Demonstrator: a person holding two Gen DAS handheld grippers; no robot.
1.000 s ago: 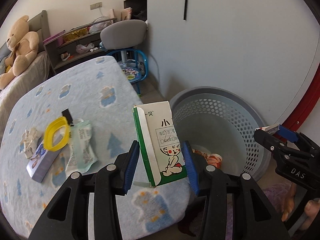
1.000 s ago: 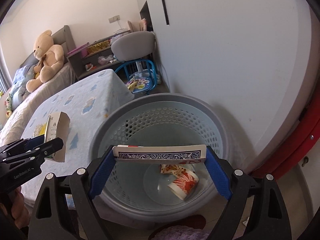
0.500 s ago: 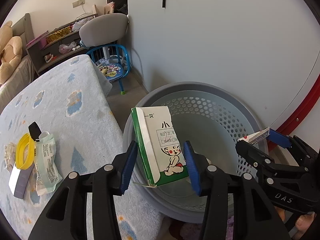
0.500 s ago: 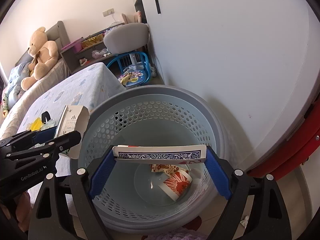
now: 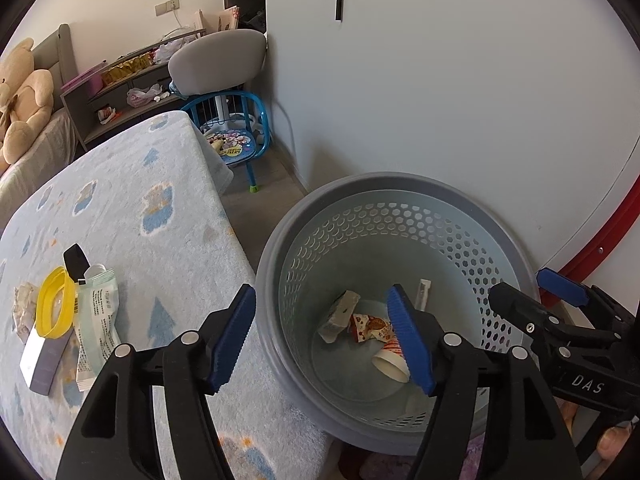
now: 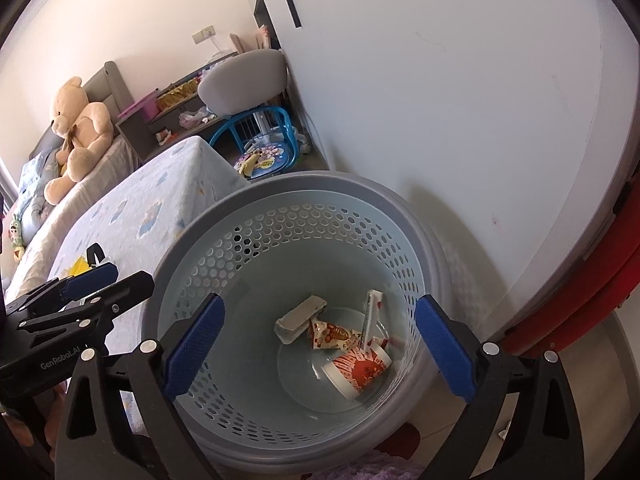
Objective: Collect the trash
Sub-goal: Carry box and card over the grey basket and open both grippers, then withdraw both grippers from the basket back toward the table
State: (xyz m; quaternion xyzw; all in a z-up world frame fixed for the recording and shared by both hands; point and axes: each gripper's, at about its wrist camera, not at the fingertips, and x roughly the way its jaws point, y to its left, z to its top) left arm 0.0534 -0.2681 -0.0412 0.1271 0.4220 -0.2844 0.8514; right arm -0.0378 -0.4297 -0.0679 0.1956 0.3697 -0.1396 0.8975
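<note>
A: So, biggest first: the grey laundry basket (image 6: 224,216) serving as the bin stands on the floor against the wall, just beside the desk (image 5: 132,184) with its fleecy blue-patterned cover. Both tongs hang over the rim. The left tongs (image 5: 324,340) are opening with nothing between the pads; the right tongs (image 6: 316,344) are opening too, equally empty.

B: And the trash?

A: Some lies at the basket's bottom: a small carton (image 6: 300,318), a red-printed paper cup (image 6: 358,372), a snack wrapper (image 6: 332,336), a thin card (image 6: 372,312) leaning on the mesh. More waits on the desk: a pale green sachet (image 5: 96,320), a yellow ring lid (image 5: 54,308), a white box (image 5: 42,360).

B: Risks?

A: I'd judge the desk pile awkward. The sachet, lid and box overlap, so a pinch could drag neighbours off the edge. The flat sachet may slip on fleece.

B: Any writing?

A: "DAS" on the right tongs' body, "GenRobot.AI" on the left's. The sachet's print is too small to read.
</note>
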